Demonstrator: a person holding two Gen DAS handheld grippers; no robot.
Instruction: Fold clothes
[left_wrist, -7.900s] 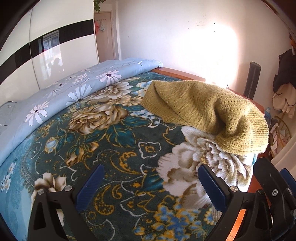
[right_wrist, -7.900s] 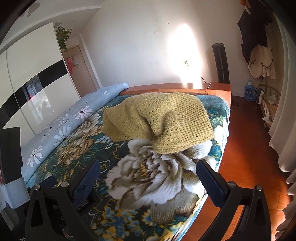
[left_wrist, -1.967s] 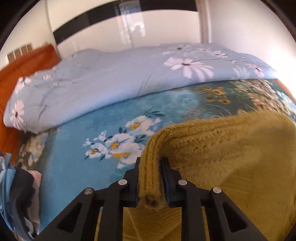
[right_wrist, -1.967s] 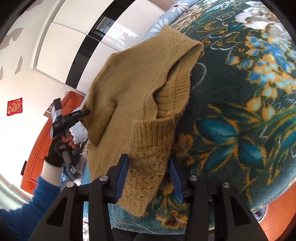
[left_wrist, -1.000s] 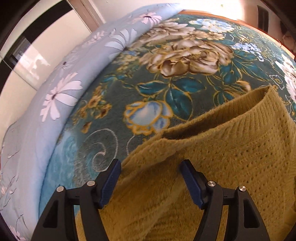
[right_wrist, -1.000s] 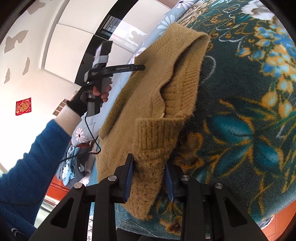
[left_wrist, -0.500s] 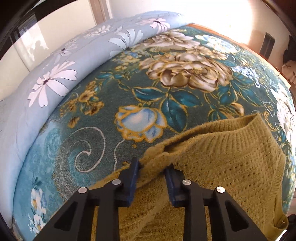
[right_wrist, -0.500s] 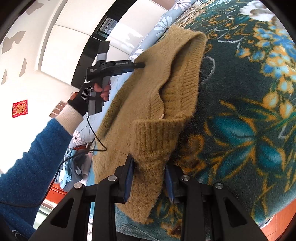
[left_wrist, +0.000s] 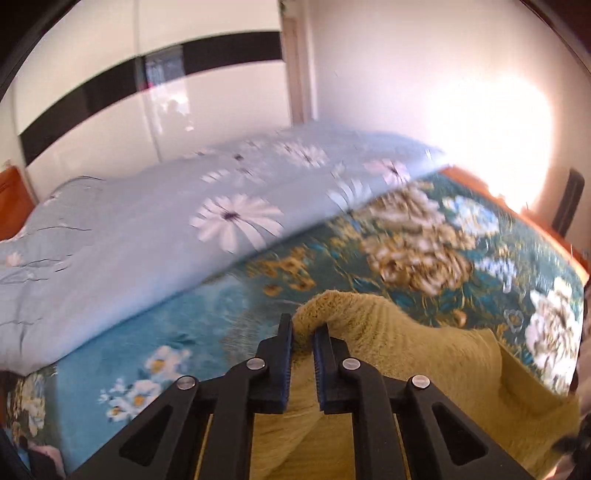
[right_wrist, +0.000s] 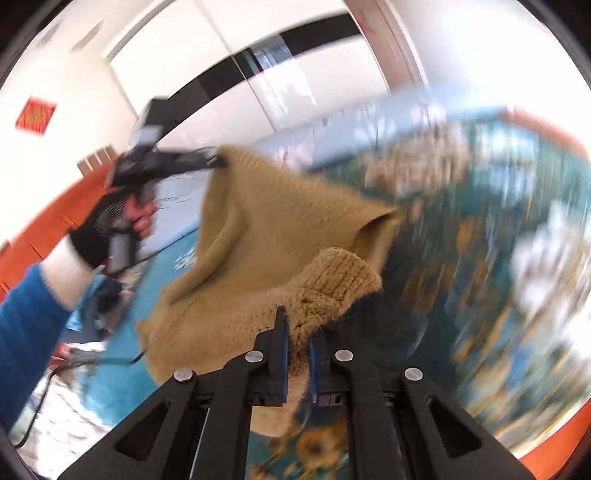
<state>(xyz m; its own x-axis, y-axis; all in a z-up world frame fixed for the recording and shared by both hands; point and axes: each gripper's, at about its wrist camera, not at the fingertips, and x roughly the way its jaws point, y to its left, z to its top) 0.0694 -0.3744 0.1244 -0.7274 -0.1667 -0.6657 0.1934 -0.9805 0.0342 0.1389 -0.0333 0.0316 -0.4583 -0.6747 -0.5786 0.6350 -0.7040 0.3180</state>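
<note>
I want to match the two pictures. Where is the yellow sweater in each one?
Left wrist view: the yellow sweater fills the bottom middle and right, pinched by the left gripper.
Right wrist view: it hangs in the middle, pinched by the right gripper.
Shared landmark: the light blue daisy quilt.

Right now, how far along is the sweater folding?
Early. Done: both grips are made. The left gripper is shut on one edge of the sweater, and the right gripper is shut on a ribbed cuff or hem. In hand: the sweater hangs stretched between them above the bed, the views blurred by motion. Left: no neat fold shows yet; it needs laying flat, folding and smoothing.
</note>
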